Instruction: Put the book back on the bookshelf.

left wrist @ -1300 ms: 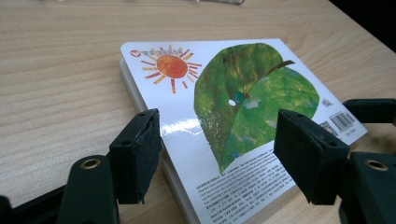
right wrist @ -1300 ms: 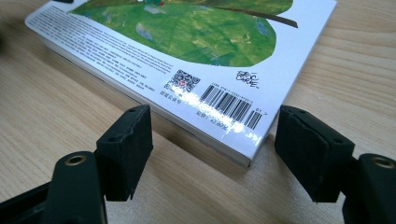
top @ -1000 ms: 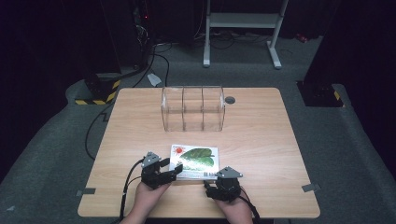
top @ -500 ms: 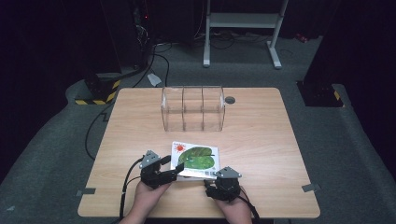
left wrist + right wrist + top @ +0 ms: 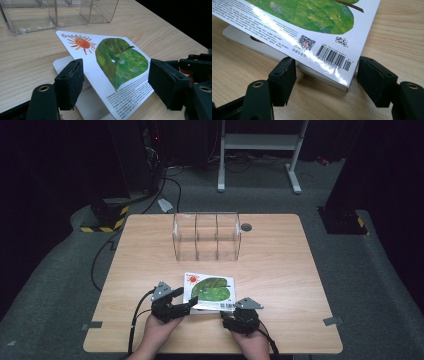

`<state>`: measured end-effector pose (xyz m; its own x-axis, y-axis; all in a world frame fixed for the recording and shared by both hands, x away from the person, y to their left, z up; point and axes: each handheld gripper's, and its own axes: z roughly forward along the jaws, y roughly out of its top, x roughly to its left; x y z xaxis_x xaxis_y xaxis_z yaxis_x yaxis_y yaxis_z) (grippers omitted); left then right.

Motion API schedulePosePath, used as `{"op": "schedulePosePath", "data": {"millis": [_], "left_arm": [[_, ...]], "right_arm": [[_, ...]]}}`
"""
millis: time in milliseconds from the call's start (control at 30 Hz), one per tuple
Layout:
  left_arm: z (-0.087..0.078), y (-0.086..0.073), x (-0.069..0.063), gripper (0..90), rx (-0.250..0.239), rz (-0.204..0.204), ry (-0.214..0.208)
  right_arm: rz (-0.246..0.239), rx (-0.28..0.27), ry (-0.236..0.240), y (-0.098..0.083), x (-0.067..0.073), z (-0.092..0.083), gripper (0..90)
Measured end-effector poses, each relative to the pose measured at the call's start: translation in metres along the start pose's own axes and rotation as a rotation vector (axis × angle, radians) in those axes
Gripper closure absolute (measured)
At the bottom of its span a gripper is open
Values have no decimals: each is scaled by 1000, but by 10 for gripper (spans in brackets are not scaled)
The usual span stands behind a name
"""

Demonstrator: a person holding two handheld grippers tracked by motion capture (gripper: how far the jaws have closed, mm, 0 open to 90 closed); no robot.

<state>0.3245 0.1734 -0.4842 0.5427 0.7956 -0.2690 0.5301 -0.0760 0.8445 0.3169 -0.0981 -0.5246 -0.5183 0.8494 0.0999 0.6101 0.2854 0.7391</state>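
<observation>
Since a second ago the picture book's (image 5: 210,290) cover has lifted slightly; both the left gripper (image 5: 117,82) and right gripper (image 5: 325,77) sit open at its near edge, seemingly poised to pinch it.

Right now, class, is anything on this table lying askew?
Yes: the top book lies askew on the white book beneath it, twisted so its corners overhang. Both sit in front of the clear organizer.

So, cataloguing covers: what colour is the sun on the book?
Orange-red, with red rays, on the book cover's white corner; clearest in the left gripper view.
</observation>
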Motion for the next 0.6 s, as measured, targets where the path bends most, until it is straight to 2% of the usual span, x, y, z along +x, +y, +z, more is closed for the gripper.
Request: {"op": "schedulePosePath", "data": {"millis": [200,433,500,533,567,600], "left_arm": [[0,0,3,295,1,15,13],[3,-1,10,293,15,6,48],[5,-1,13,299,22,-11,40],[10,-1,18,304,49,-46,22],[10,-1,18,309,49,-46,22],[15,0,21,314,61,-63,15]], "right_arm": [[-9,2,-4,0,0,0,313],[-5,3,-3,0,0,0,313],[-10,2,-3,0,0,0,314],[-11,3,-4,0,1,0,313],[-12,3,-5,0,1,0,314],[-14,3,-7,0,1,0,313]]}}
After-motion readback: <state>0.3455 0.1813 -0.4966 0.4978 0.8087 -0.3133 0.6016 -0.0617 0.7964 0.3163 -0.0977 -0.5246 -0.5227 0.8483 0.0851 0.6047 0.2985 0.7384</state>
